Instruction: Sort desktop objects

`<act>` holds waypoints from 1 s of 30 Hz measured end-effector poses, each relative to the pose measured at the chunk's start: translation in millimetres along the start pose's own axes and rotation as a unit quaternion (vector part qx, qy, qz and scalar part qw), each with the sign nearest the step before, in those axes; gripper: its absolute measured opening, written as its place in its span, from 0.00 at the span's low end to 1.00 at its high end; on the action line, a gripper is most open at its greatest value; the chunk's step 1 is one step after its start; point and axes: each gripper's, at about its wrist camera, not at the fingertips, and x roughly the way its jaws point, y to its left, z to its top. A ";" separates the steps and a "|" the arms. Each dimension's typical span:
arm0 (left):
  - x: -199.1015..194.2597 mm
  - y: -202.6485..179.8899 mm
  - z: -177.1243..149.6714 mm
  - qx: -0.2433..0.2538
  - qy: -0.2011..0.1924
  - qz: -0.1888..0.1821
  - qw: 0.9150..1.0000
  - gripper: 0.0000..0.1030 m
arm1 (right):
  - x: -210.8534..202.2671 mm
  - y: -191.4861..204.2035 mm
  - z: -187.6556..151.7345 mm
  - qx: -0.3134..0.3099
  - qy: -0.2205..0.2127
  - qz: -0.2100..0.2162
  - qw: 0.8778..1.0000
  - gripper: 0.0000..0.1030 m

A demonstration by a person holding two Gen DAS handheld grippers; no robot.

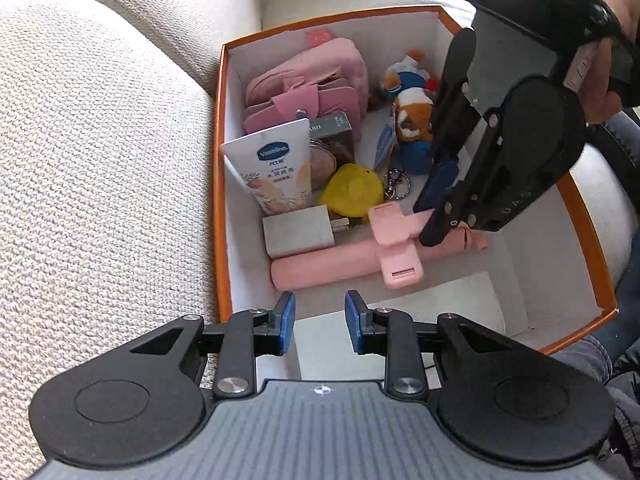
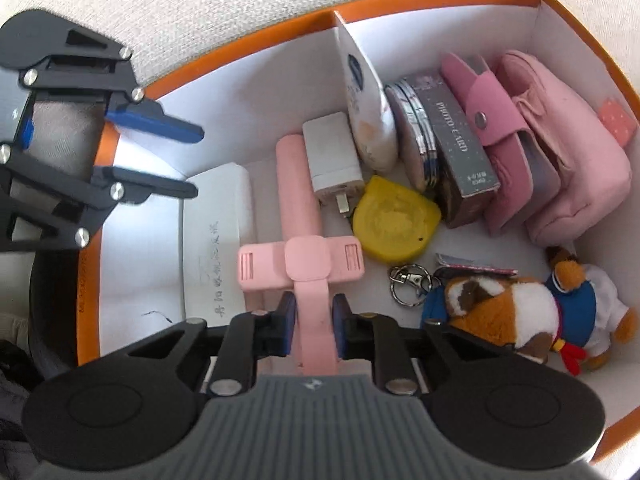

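Observation:
An orange box (image 1: 218,184) with white inside sits on a beige sofa. A pink selfie stick (image 1: 332,266) lies on the box floor; in the right wrist view the pink selfie stick (image 2: 298,184) points away from me. My right gripper (image 2: 314,326) is shut on its near end, and shows in the left wrist view (image 1: 438,216) reaching down into the box. My left gripper (image 1: 320,322) is open and empty over the box's near edge, and shows in the right wrist view (image 2: 192,160) at the left.
The box also holds a Vaseline tube (image 1: 276,168), white charger (image 1: 298,232), yellow tape measure (image 2: 394,220), grey card box (image 2: 460,152), pink wallets (image 2: 532,140), plush keychain (image 2: 516,316) and a white card (image 2: 216,240). The sofa arm (image 1: 100,160) rises to the left.

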 end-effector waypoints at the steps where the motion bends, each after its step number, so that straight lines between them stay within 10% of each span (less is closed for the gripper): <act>1: -0.5 0.2 -0.1 0.000 -0.001 -0.001 1.000 0.31 | -0.2 4.3 -1.2 -0.014 -0.001 0.001 1.000 0.18; 8: 2.1 -0.6 -0.3 0.001 0.002 -0.002 1.000 0.31 | 1.8 53.2 -8.5 -0.143 0.001 -0.029 0.989 0.19; 30: -35.8 -9.8 -11.1 -0.033 -0.048 -0.002 0.998 0.31 | -34.4 75.5 -20.8 -0.074 -0.036 -0.063 0.995 0.43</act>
